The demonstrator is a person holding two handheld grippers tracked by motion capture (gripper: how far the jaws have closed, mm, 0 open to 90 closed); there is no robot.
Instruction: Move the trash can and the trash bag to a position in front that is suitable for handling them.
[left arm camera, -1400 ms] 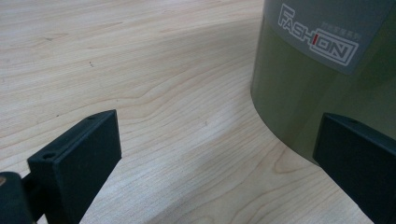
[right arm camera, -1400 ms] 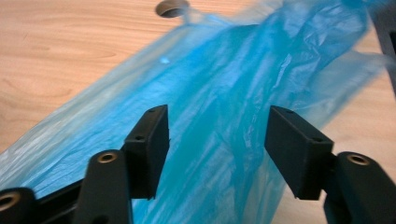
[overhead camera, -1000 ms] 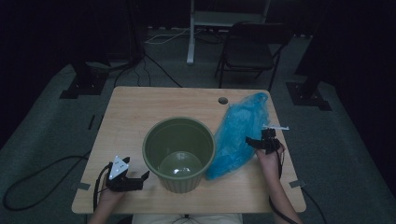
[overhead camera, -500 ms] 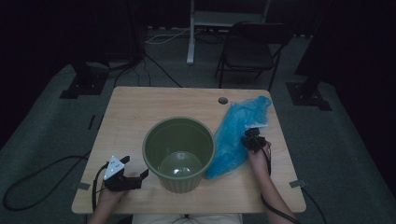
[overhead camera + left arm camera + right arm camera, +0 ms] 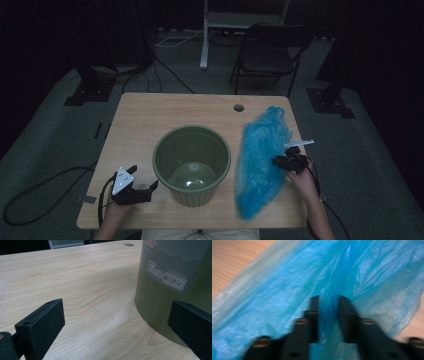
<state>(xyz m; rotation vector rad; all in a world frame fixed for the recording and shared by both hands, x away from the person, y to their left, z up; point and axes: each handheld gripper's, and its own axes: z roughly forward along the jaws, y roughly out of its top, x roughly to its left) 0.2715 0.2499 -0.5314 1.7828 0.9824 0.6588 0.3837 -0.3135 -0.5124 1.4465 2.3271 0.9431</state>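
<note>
Counting: one green bin (image 5: 192, 165), one blue bag (image 5: 261, 160), two grippers.

Crumpled blue plastic bag (image 5: 261, 155) lying beside green bucket (image 5: 192, 165).

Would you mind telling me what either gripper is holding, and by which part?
The right gripper pinches a fold at the side edge of the blue plastic bag; the left gripper holds nothing.

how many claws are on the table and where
2. The left claw rests near the table's front left corner, jaws open, beside the green bin. The right claw is at the right edge, its jaws around a fold of the blue plastic bag.
</note>
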